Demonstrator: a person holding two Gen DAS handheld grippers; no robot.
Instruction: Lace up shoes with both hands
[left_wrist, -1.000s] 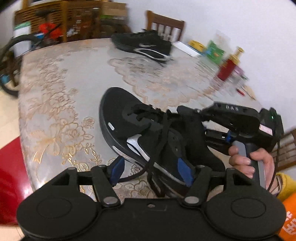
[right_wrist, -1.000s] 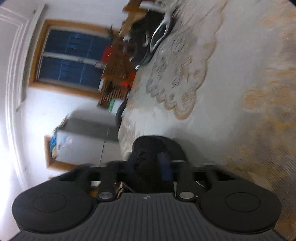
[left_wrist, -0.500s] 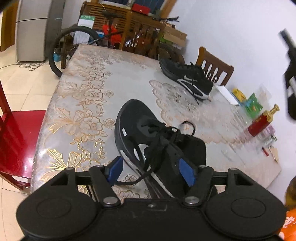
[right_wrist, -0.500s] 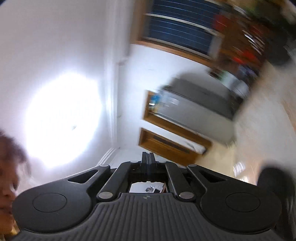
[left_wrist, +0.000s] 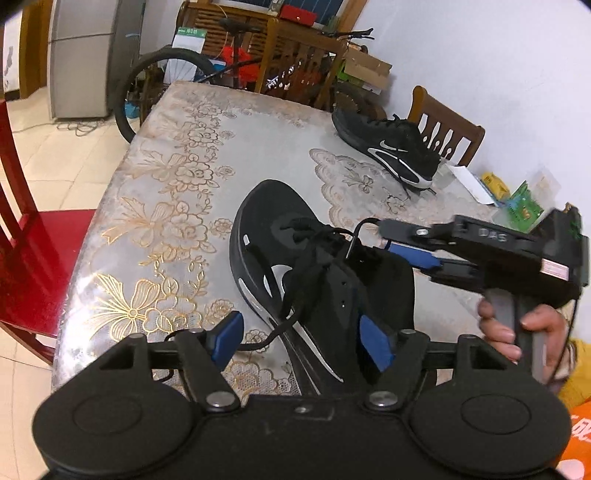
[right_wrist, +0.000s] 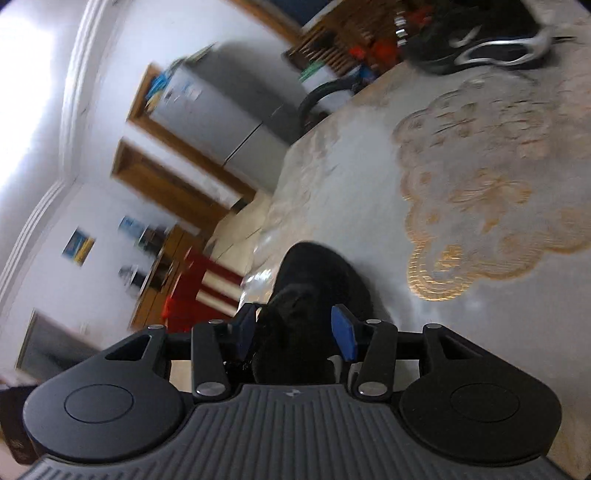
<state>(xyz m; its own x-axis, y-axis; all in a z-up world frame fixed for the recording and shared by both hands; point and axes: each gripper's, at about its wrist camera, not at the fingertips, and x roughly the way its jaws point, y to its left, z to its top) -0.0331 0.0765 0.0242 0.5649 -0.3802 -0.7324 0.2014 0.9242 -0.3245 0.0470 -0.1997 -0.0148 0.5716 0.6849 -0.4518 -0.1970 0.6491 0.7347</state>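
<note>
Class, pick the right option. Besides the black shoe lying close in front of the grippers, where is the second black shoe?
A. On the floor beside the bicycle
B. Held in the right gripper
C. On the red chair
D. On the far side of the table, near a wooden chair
D: the second black shoe rests on the table at its far side, just in front of the wooden chair.

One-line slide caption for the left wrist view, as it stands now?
Left gripper open over the near black shoe; right gripper, jaws opening, at its laces.
</note>
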